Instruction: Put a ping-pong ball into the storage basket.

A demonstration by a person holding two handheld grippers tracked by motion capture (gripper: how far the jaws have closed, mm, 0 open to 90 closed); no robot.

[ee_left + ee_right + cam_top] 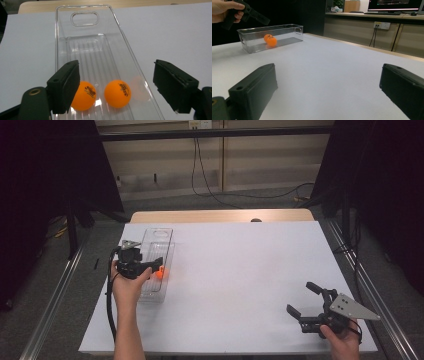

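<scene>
High view first: the left gripper point(159, 264) hangs over the near end of the clear bin point(156, 236) at the table's point(240, 265) left side, with an orange ball point(160, 274) just under its tips. Left gripper view settles the rest: its jaws stand fairly wide apart with nothing between them, and two balls point(117, 93) lie side by side on the bin's ribbed floor, one point(84, 96) partly behind the left-hand jaw. Neither jaw touches a ball.

By my reading the step is the release of a ball into the bin, and that looks done. To finish it well, lift the gripper straight up before swinging away, so that a jaw does not clip the thin wall and slide the bin (it is light plastic and would shift easily). The balls may roll along the ribs, so avoid any nudge.

The right gripper point(306, 300) rests well apart at the table's near right corner, jaws wide open and empty over bare table.
</scene>
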